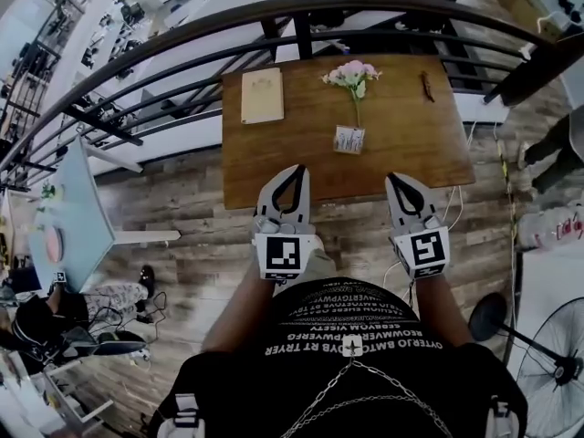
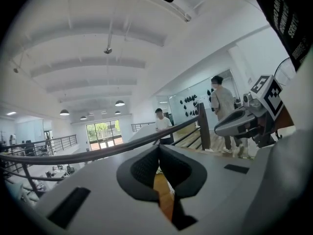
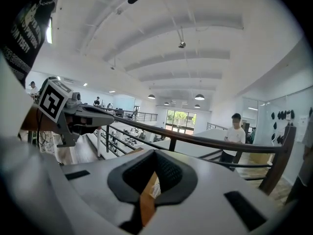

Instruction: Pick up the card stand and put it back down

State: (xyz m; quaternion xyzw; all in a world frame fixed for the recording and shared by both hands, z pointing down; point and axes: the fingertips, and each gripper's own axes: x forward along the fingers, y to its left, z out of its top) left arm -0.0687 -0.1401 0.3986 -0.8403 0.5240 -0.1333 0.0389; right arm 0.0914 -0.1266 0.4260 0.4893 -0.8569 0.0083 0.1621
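Left gripper and right gripper fingers pressed together, empty, over near edge of worktop. Card stand ahead, bare wood around.

A wooden surface stands on plank flooring beside a dark curved railing. Overhead, a white beamed ceiling carries round lamps; bright windows glow far off. A fan stands nearby.

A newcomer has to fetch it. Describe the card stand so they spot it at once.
Find the wooden table beside the dark railing. Near its middle stands the card stand, a small pale block at the foot of the pink flowers. Unlike the flat tan board at left, it stands upright.
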